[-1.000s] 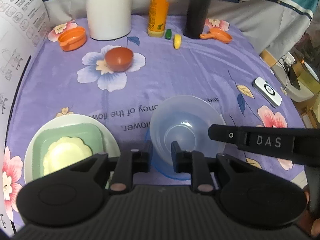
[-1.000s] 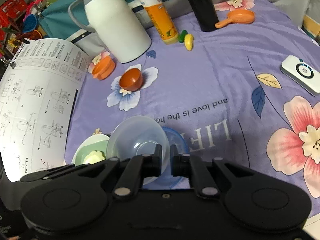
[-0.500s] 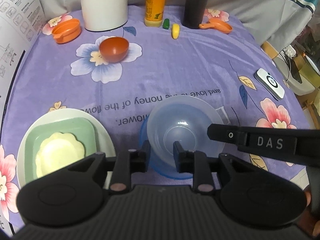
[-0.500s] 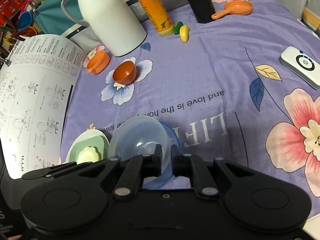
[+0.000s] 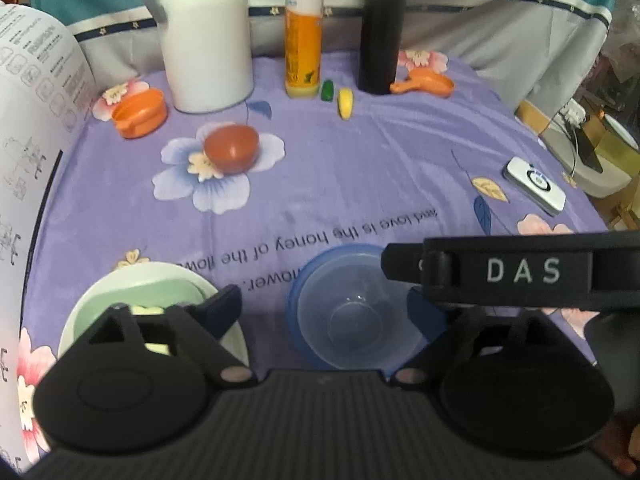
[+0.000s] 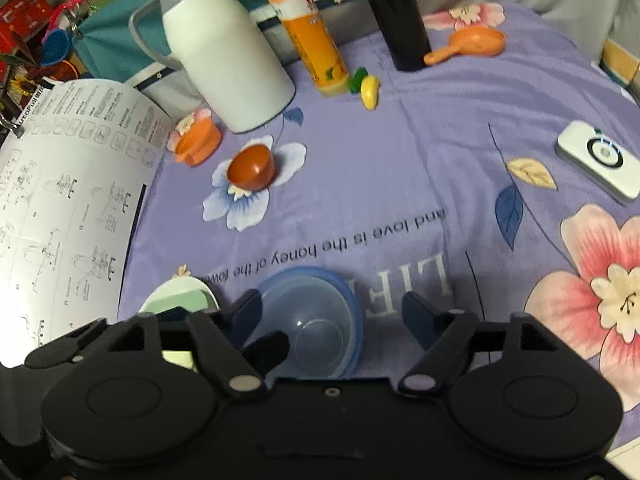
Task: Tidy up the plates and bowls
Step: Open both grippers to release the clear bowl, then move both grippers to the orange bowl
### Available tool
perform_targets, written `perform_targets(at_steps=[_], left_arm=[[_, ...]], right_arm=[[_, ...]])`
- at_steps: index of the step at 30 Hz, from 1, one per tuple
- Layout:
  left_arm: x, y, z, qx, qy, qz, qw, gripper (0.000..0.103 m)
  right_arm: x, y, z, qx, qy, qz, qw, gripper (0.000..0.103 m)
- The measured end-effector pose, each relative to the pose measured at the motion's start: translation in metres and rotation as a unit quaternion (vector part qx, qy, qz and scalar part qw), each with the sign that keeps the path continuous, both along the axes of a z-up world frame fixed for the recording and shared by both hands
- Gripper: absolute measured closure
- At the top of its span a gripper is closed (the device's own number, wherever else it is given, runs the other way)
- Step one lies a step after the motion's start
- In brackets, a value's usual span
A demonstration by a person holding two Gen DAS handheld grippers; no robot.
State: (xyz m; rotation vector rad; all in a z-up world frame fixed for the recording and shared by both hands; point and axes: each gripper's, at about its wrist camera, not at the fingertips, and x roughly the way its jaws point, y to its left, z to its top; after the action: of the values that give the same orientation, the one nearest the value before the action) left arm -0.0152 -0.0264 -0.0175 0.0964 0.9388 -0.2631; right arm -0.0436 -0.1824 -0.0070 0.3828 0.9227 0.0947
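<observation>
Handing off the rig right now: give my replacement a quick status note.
Left gripper: open, holding nothing.
Right gripper: open, holding nothing.
Clear bowl sits nested in the blue bowl, between both sets of fingers.
To its left, the white plate carries a green square dish with a pale yellow piece on top.
Left: the red bowl, loose mid-cloth, unstacked.

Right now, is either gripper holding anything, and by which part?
Nothing is held. Both grippers are open; the clear bowl sits released inside the blue bowl.

A translucent glossy plastic bowl (image 5: 352, 312) sits on soft matt purple cloth (image 5: 360, 184).
</observation>
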Motion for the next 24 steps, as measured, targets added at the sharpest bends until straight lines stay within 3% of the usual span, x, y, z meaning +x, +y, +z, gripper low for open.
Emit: perform_targets(at_steps=[3, 10, 24], left_arm=[[0.0, 0.007, 0.002, -0.003, -0.008, 0.01, 0.9999, 0.0], [0.004, 0.023, -0.005, -0.018, 0.011, 0.036, 0.9991, 0.0], [0.009, 0.039, -0.008, -0.044, 0.01, 0.049, 0.9978, 0.0]], right_arm=[[0.001, -0.002, 0.0, -0.006, 0.0, -0.009, 1.0, 0.0], [0.002, -0.002, -0.006, -0.006, 0.018, -0.02, 1.0, 0.0], [0.007, 0.002, -0.004, -0.021, 0.023, -0.022, 0.999, 0.0]])
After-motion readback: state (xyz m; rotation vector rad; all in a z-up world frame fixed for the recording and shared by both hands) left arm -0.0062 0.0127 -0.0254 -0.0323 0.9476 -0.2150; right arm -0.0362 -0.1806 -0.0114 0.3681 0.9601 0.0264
